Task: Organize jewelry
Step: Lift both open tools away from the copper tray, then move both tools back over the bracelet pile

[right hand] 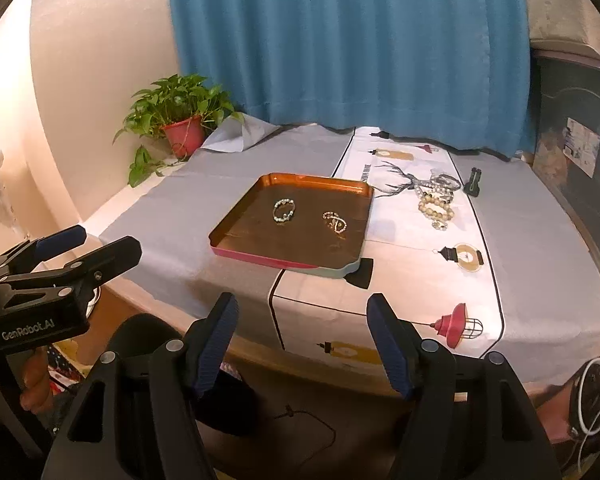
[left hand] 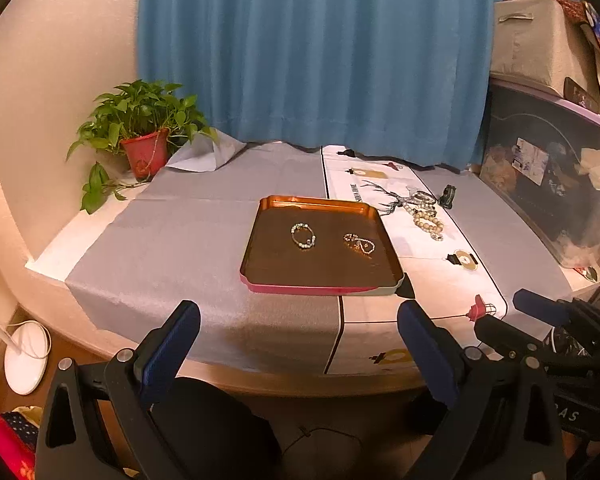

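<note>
I hold both grippers back from the table edge, angled down toward the work surface. The left gripper point(left hand: 298, 344) has its jaws spread wide with nothing between them. The right gripper point(right hand: 302, 338) likewise stands apart and empty. On the left gripper's body, seen from the right wrist view, white lettering reads "GenRobot.AI".

The copper-coloured tray point(left hand: 380, 220) with a pink outer wall sits on the grey tablecloth point(left hand: 172, 240), its right part overlapping the white printed runner point(left hand: 432, 280). Two pieces lie inside it, apart from each other: a beaded bracelet point(left hand: 303, 235) toward the left and a thin chain bracelet point(left hand: 359, 243) toward the right.

A pile of unsorted jewelry point(left hand: 424, 214), including large pale beads, rests on the runner just right of the tray's far corner. Vertical print on the runner beside the antler drawing is too small to read. A small dark object point(left hand: 448, 196) lies just right of the pile.
</note>
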`<action>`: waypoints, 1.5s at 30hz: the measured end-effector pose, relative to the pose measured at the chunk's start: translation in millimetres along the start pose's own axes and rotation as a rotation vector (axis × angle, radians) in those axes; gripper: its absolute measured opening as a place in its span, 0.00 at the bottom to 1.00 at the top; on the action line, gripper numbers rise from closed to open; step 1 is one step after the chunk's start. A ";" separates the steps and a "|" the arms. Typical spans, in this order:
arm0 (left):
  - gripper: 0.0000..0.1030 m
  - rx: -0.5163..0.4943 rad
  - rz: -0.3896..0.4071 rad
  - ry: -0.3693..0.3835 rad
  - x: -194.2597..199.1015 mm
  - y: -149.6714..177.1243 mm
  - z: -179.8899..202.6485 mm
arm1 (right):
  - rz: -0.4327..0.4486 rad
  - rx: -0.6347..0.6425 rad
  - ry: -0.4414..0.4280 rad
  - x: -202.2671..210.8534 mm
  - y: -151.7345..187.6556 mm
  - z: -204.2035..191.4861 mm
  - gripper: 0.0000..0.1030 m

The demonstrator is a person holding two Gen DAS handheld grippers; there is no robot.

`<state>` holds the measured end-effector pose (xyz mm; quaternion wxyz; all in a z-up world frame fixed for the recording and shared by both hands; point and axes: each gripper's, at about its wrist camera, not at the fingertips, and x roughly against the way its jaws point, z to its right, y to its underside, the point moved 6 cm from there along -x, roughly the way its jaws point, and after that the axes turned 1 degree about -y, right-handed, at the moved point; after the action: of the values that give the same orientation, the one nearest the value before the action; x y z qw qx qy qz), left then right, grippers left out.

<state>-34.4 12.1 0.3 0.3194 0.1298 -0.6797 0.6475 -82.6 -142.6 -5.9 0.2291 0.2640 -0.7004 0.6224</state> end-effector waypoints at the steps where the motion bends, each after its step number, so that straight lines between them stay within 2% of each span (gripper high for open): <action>1: 0.95 0.001 -0.001 -0.001 0.8 0.9 0.1 | -0.003 -0.002 -0.003 0.3 1.0 0.0 0.66; 21: 0.95 -0.005 -0.011 -0.014 1.5 11.0 -2.8 | -0.028 -0.026 -0.014 -7.0 11.4 4.8 0.66; 32: 0.95 -0.007 -0.059 -0.021 -22.7 11.9 -2.5 | -0.061 -0.058 -0.029 -26.9 14.8 14.9 0.66; 38: 0.95 0.003 -0.091 -0.046 -48.1 6.7 -9.4 | -0.071 -0.129 0.032 -50.1 5.6 58.5 0.66; 45: 0.95 0.038 -0.138 -0.079 -93.0 -9.3 -19.5 | -0.074 -0.226 0.144 -89.2 -20.1 142.4 0.66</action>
<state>47.1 7.6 -49.1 0.3337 0.2076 -0.6686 0.6313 -0.9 -278.1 -65.8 0.3299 0.2169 -0.7375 0.5480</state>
